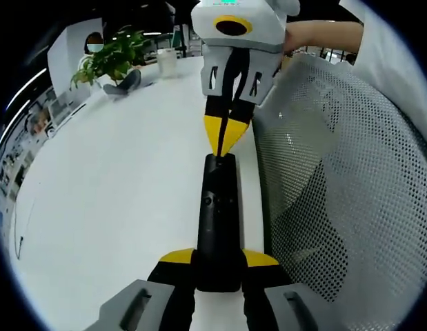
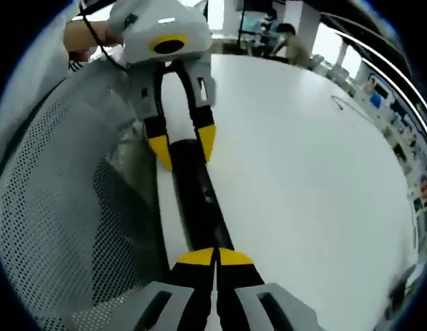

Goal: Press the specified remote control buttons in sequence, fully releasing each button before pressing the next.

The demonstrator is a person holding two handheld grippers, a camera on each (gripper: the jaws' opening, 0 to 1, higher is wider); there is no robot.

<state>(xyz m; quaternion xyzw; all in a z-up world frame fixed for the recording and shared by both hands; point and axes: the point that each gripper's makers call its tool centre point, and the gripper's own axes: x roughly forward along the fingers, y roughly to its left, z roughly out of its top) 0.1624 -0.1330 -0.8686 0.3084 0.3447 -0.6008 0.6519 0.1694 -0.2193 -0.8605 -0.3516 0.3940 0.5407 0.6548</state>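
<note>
A long black remote control (image 1: 216,214) lies along the edge of the white table (image 1: 116,200). My left gripper (image 1: 219,258) is shut on its near end, one yellow-tipped jaw on each side. My right gripper (image 1: 225,138) comes in from the far side with its yellow tips pressed together, and their point meets the remote's far end. In the right gripper view, the shut right gripper (image 2: 214,256) sits over one end of the remote (image 2: 196,196), and the left gripper (image 2: 182,145) clamps the other end. Which button lies under the tips is hidden.
A grey mesh chair back (image 1: 337,193) stands right beside the remote at the table's edge; it also shows as mesh (image 2: 54,207). A potted plant (image 1: 113,58) and a white cup (image 1: 167,62) stand at the table's far side. A person's hand (image 1: 316,34) holds the right gripper.
</note>
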